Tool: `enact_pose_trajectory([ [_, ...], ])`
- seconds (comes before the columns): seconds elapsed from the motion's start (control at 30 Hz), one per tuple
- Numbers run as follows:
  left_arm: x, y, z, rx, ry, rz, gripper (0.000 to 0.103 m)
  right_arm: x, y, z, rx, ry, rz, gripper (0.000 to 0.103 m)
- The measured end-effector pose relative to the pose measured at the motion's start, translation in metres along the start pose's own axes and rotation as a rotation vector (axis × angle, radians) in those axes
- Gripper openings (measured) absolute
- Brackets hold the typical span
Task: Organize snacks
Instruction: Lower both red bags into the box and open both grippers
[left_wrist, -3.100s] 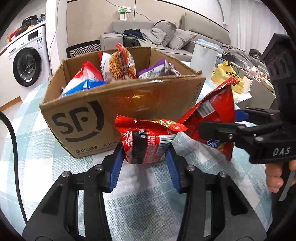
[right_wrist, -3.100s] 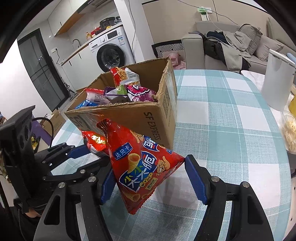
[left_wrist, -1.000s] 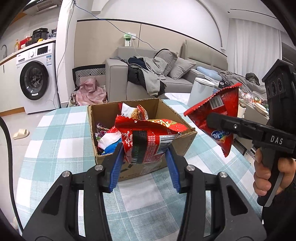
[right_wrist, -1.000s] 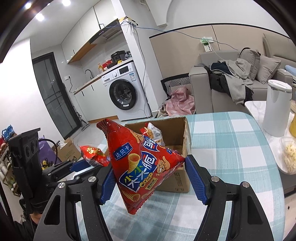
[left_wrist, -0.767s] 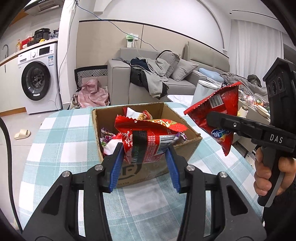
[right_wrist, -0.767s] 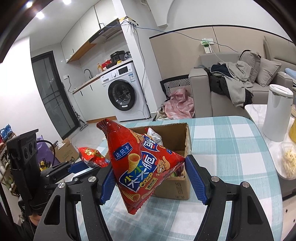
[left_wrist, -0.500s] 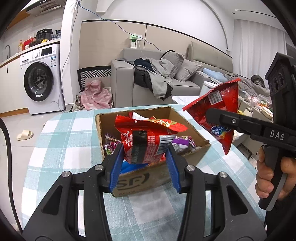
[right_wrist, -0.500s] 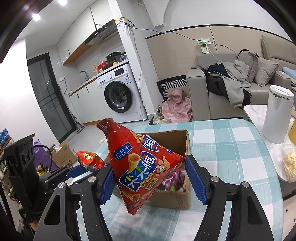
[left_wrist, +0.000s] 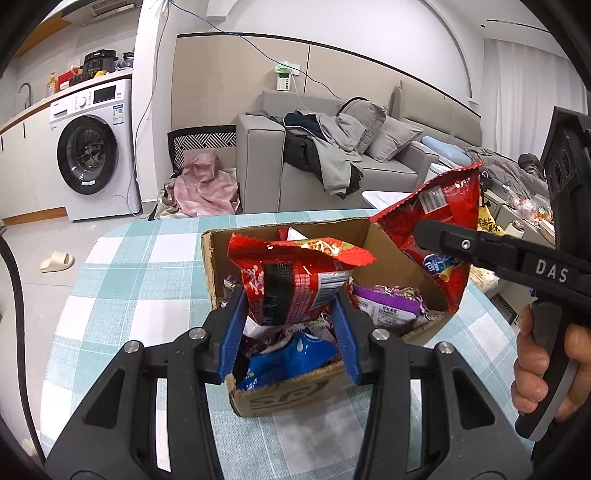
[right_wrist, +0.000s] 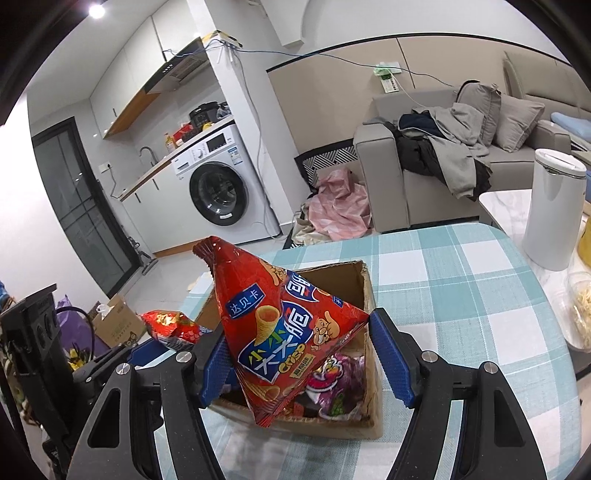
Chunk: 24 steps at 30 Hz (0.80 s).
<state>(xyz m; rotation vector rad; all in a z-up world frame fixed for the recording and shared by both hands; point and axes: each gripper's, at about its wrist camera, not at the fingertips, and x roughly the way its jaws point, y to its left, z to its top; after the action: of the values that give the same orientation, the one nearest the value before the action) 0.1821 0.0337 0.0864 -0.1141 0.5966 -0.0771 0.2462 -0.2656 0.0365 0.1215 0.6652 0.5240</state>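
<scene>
The cardboard box (left_wrist: 295, 397) sits on the checked table (left_wrist: 122, 280), and it is full of snack bags; a blue bag (left_wrist: 291, 354) and a purple bag (left_wrist: 384, 301) lie inside it; a moment ago the box was farther away and more in front of the grippers, and now both grippers hang over its open top; three seconds ago they were low down in front of its side, so they have come up and over.

The left gripper (left_wrist: 290, 325) is squeezed tight on a red noodle bag (left_wrist: 295, 280); its blue fingers (left_wrist: 232, 334) press both sides of the bag, just as before; the bag is held in the air above the near part of the box.

The right gripper (right_wrist: 303, 363) is clamped on a red cone-snack bag (right_wrist: 280, 332), a pointy three-sided one, held above the box; its jaws have not opened or closed; a hand (left_wrist: 539, 365) grips its handle at the right edge of the left view.

Behind the table I see a grey sofa (left_wrist: 332, 158) with clothes on it, a washing machine (left_wrist: 92, 155), and a white bin (right_wrist: 554, 210) off to the right.
</scene>
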Motion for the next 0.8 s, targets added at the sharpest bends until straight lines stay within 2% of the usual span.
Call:
enact_pose_trajectory([
  [0.27,0.028,0.003,0.001,0.014,0.019,0.015,0.042,0.024,-0.008,0.005,0.03,0.018,-0.027,0.071],
  [0.6,0.056,0.001,-0.006,0.054,0.045,0.036,0.042,0.048,-0.006,0.0,-0.007,0.036,-0.083,0.071],
  [0.8,0.064,0.005,-0.007,0.032,0.052,0.021,0.042,0.054,-0.006,0.0,-0.018,0.047,-0.1,0.071],
])
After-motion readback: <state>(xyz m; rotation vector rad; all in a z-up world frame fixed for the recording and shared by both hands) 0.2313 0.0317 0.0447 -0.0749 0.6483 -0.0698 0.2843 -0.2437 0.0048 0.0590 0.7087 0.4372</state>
